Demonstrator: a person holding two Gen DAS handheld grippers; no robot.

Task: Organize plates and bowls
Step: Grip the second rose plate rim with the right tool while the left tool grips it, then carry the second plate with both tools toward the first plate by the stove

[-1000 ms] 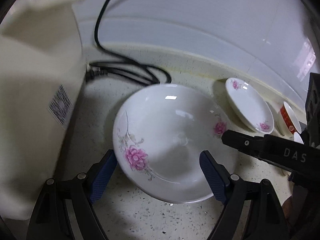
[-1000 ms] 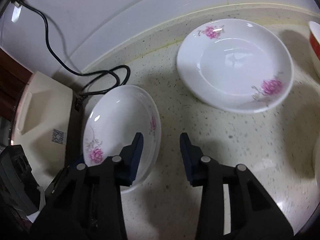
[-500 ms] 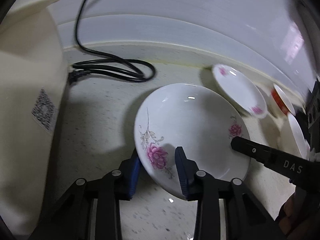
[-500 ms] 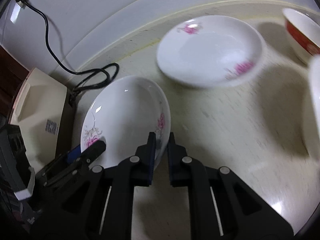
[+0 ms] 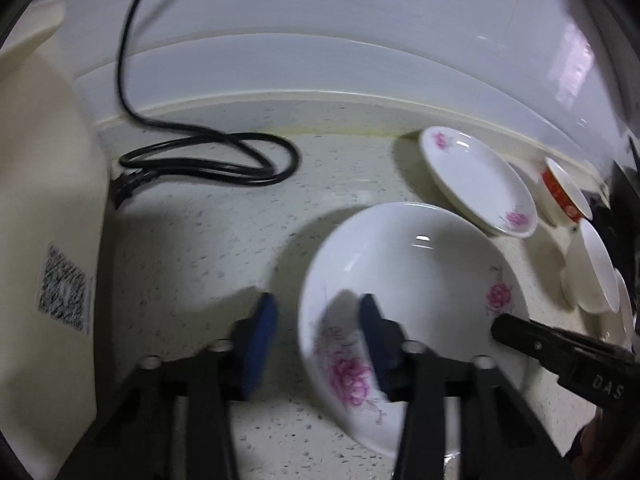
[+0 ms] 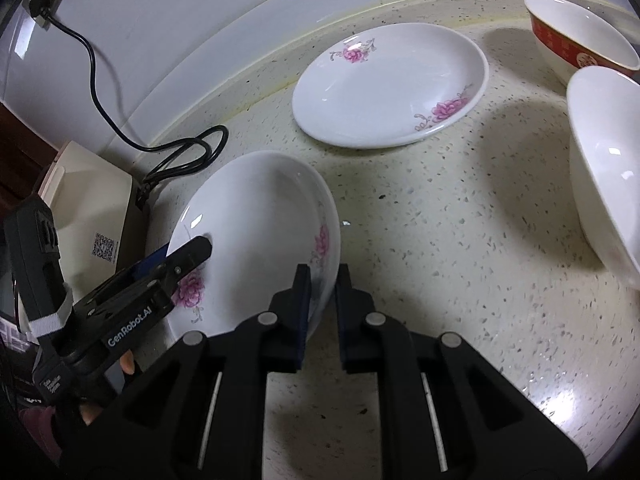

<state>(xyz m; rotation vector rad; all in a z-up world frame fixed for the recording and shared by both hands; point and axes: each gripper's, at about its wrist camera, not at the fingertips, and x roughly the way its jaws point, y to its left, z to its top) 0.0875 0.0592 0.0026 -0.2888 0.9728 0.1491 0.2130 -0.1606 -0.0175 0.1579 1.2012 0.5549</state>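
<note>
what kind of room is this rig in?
Most likely a home kitchen counter. A speckled stone countertop meets a white tiled wall, floral plates and a red-banded bowl are spread on it, and a cream appliance has a black cord plugged into a wall outlet.

Open surface (image 6: 460, 240) lies between the held plate (image 6: 256, 240) and second plate (image 6: 388, 84); bowls (image 6: 604, 160) crowd the right, cord (image 6: 184, 160) the left.

Glossy glazed plate (image 6: 256, 216); speckled, polished stone-like counter (image 6: 460, 240).
</note>
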